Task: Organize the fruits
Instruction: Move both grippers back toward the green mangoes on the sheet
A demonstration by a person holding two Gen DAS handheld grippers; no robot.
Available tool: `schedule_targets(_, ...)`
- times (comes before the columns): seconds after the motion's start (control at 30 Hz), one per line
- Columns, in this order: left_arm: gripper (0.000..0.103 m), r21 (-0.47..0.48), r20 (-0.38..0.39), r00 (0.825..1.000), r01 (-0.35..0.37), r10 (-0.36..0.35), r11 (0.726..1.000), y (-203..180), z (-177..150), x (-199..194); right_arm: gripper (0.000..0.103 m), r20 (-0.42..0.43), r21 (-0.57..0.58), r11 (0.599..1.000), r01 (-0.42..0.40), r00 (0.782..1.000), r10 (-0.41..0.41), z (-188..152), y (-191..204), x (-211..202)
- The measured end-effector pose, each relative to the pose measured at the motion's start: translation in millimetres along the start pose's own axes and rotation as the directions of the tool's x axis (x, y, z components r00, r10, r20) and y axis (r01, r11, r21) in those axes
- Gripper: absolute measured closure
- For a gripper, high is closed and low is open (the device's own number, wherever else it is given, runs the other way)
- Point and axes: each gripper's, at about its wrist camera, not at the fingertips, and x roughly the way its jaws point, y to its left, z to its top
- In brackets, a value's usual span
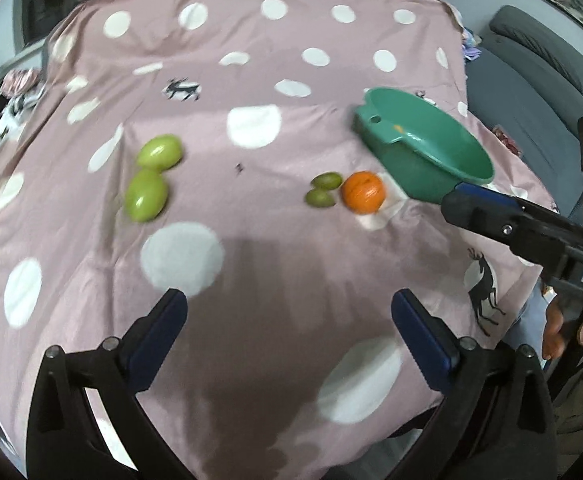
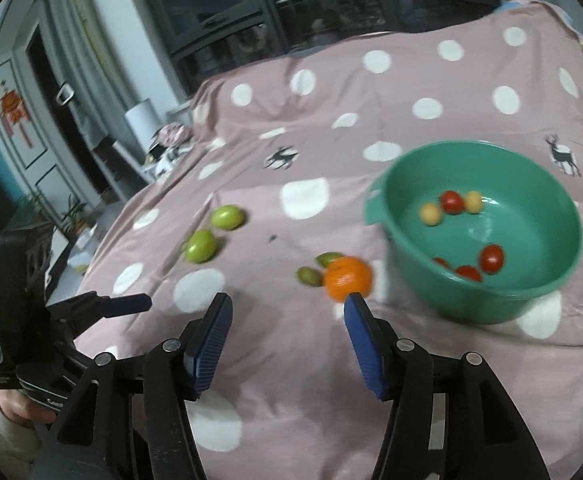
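A green plastic bowl stands on the pink dotted cloth and holds several red and yellow cherry tomatoes. Just left of it lie an orange and two small olive-green fruits. Two bigger light-green fruits lie further left. My left gripper is open and empty over bare cloth, short of all the fruit. My right gripper is open and empty, its right fingertip just before the orange. In the left wrist view its tip sits by the bowl's near rim.
The pink cloth with white dots and deer prints covers the whole raised surface. A grey sofa stands past its right edge. Cabinets and clutter line the left side, with dark windows behind. A hand holds the right gripper's handle.
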Motion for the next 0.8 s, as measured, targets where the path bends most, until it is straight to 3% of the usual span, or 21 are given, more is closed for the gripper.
schedule_targets(0.8, 0.001, -0.057, 0.04, 0.995, 0.091, -0.088, 0.994, 22.5, -8.2, -3.6, 0.044, -0.078, -0.034, 0.999, 0.041, 0.996, -0.044, -7.4, 16.3, 15.6)
